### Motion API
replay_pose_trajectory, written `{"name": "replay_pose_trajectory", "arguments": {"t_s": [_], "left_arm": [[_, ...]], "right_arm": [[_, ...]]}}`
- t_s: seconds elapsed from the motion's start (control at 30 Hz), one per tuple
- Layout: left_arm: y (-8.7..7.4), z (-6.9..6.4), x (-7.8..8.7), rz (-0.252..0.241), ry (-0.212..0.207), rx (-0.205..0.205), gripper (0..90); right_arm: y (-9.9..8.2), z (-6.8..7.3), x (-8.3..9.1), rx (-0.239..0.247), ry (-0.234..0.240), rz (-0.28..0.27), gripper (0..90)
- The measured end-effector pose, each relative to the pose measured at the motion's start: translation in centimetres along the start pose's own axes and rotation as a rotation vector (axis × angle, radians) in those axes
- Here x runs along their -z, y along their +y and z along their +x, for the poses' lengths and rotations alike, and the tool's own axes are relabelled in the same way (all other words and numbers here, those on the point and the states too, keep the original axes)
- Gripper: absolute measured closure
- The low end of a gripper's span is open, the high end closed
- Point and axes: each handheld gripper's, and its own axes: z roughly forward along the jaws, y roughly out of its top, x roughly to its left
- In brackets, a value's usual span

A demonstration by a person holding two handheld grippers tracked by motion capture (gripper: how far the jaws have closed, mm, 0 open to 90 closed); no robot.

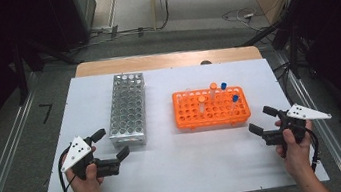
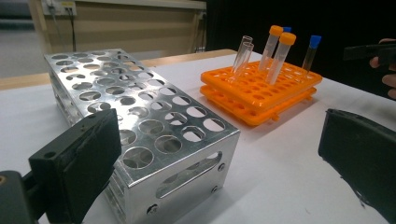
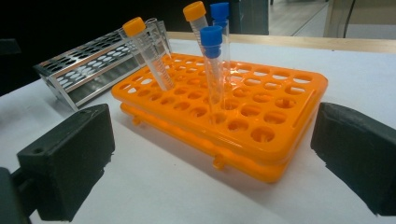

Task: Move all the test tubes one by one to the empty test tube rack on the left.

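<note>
the work looks barely begun, as i judge it: both grippers rest at the lower edge of the white bench (image 1: 179, 170) with nothing in them. the left gripper (image 1: 113, 144), at lower left of the high view, has its jaws spread wide and empty, just beside the near end of the shiny perforated metal tube rack (image 1: 127, 109), whose holes all look empty. the right gripper (image 1: 261, 119), at lower right, is likewise released and empty, near the right end of the orange plastic tube rack (image 1: 211, 113) at centre right.

the tubes all stand in the orange rack: two clear tubes with orange caps (image 3: 135, 28), two with blue caps (image 3: 211, 35), and uncapped clear tubes (image 2: 243, 46). if the job is moving tubes across to the metal rack, all of it is left; no tube is touched yet.

the high view gives the layout, the two racks well apart and parallel. the left gripper view shows the uncapped tubes plainly, which the high view barely resolves. the right gripper view shows the tubes leaning in their holes and printed graduations on one orange-capped tube.
</note>
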Motion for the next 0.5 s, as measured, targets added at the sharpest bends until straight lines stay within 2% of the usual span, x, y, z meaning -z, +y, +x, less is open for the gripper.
{"name": "replay_pose_trajectory", "arguments": {"t_s": [0.17, 0.23, 0.33, 0.37, 0.5], "left_arm": [[0.1, -0.1, 0.1, -0.003, -0.003, 0.0, 0.0], [0.1, -0.2, 0.1, -0.001, 0.0, -0.001, 0.0], [0.0, -0.3, 0.0, 0.001, -0.004, 0.0, 0.0], [0.1, -0.4, -0.1, 0.0, -0.006, 0.001, 0.0], [0.1, -0.7, -0.3, 0.003, -0.008, 0.001, 0.0]], "right_arm": [[0.4, 0.3, -0.8, -0.001, 0.009, 0.01, 0.7], [0.8, 0.6, -1.4, -0.023, -0.008, 0.006, 6.0], [1.0, 0.6, -2.4, -0.034, -0.031, 0.013, 19.9], [1.0, 0.6, -2.4, -0.034, -0.031, 0.013, 19.9], [1.1, 0.3, -4.0, -0.071, -0.056, 0.028, 37.3]]}}
